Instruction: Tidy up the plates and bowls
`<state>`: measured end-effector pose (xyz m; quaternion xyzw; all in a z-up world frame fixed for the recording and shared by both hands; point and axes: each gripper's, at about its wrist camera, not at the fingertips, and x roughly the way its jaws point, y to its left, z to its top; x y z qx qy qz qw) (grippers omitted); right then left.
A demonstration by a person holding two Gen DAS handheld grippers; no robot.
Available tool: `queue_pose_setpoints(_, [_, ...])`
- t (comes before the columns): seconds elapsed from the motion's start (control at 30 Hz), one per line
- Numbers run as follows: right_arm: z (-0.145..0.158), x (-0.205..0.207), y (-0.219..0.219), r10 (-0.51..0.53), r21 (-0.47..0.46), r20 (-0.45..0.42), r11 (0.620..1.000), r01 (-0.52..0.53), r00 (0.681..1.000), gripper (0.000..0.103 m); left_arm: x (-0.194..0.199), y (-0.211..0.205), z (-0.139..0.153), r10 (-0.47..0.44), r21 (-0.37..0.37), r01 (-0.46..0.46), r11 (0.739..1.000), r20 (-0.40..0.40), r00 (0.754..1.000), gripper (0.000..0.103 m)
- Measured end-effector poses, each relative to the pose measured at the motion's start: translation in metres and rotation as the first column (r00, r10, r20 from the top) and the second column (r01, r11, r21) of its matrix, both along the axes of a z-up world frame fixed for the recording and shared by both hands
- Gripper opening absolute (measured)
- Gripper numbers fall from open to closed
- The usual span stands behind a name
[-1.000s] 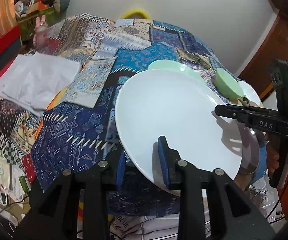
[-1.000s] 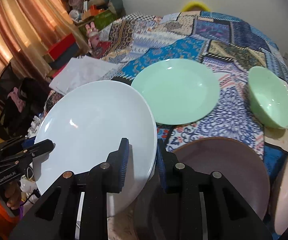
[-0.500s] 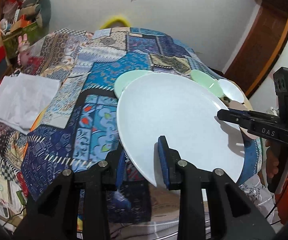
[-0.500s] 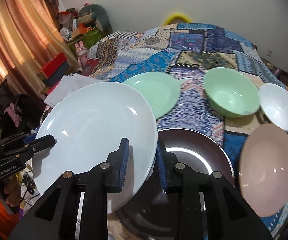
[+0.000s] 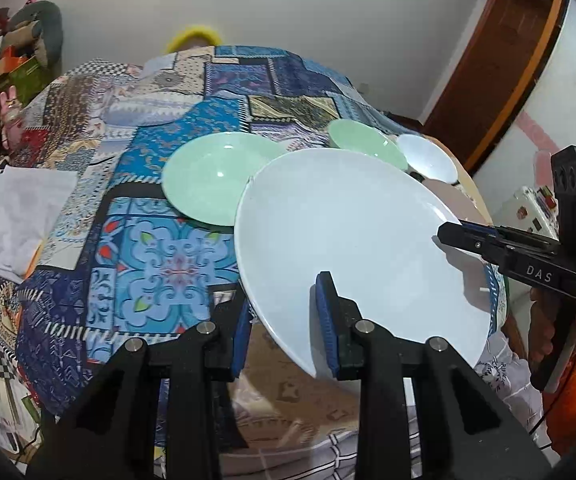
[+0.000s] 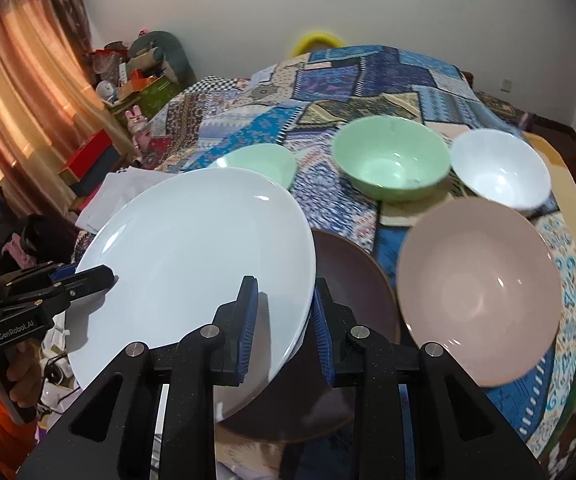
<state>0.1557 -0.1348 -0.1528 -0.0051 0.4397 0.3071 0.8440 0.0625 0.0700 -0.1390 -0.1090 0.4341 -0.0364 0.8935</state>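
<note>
A large white plate (image 5: 352,240) is held in the air between both grippers. My left gripper (image 5: 283,320) is shut on its near rim, and my right gripper (image 6: 281,320) is shut on the opposite rim; the plate also shows in the right wrist view (image 6: 191,256). Below it on the patchwork cloth lie a dark brown plate (image 6: 352,280), a pink plate (image 6: 480,292), a green plate (image 5: 211,176), a green bowl (image 6: 392,160) and a white bowl (image 6: 500,172).
The table has a patchwork cloth (image 5: 159,248) with a white folded cloth (image 5: 11,208) at the left edge. Boxes and toys (image 6: 127,92) stand by an orange curtain (image 6: 15,92). A wooden door frame (image 5: 500,64) is on the right.
Both grippers have carried the white plate upward and to the right over the table. The brown and pink plates and both bowls have come fully into view beneath it.
</note>
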Motion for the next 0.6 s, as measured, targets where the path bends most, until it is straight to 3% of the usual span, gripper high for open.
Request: queue_pose_setpoints(0.6, [-0.043, -0.001, -0.039, -0.075, 0.048, -0.132, 0.995, 0.082, 0.988, 0.025, 0.023, -0.032, -0.040, -0.071, 0.011, 0.073, 0.997, -0.109, 0.991, 0.029])
